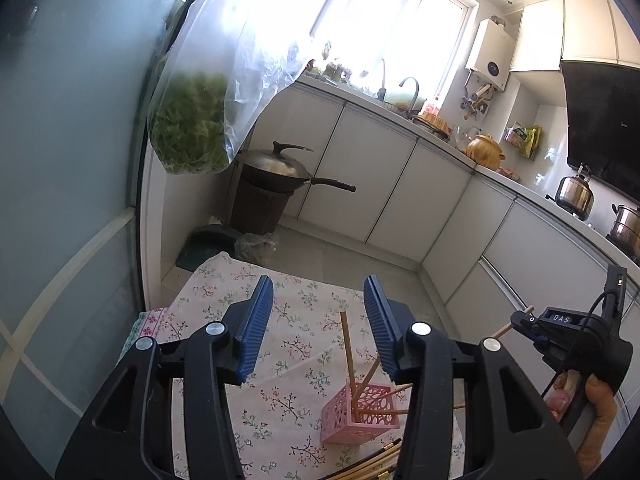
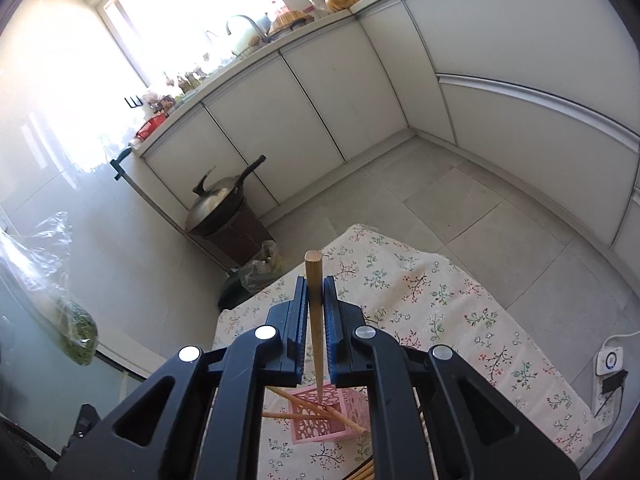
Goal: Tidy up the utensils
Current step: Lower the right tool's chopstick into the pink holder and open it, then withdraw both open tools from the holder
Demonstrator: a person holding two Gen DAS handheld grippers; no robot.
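A pink perforated holder (image 1: pixel 360 412) stands on the floral tablecloth (image 1: pixel 280 360) with several wooden chopsticks leaning in it. My left gripper (image 1: pixel 318 284) is open above the cloth, just left of the holder, with nothing between its blue pads. More loose chopsticks (image 1: pixel 372 464) lie at the near edge. At the right of the left wrist view, my right gripper (image 1: pixel 520 318) grips a chopstick. In the right wrist view, the right gripper (image 2: pixel 315 280) is shut on that wooden chopstick (image 2: pixel 314 300), held nearly upright. Its thin lower end points into the pink holder (image 2: pixel 324 416).
A lidded wok (image 1: pixel 280 172) sits on a brown stand on the floor beyond the table. A plastic bag of greens (image 1: pixel 188 128) hangs at the left by a glass door. White cabinets (image 1: pixel 400 184) line the far side. A wall socket (image 2: pixel 608 364) is at the right.
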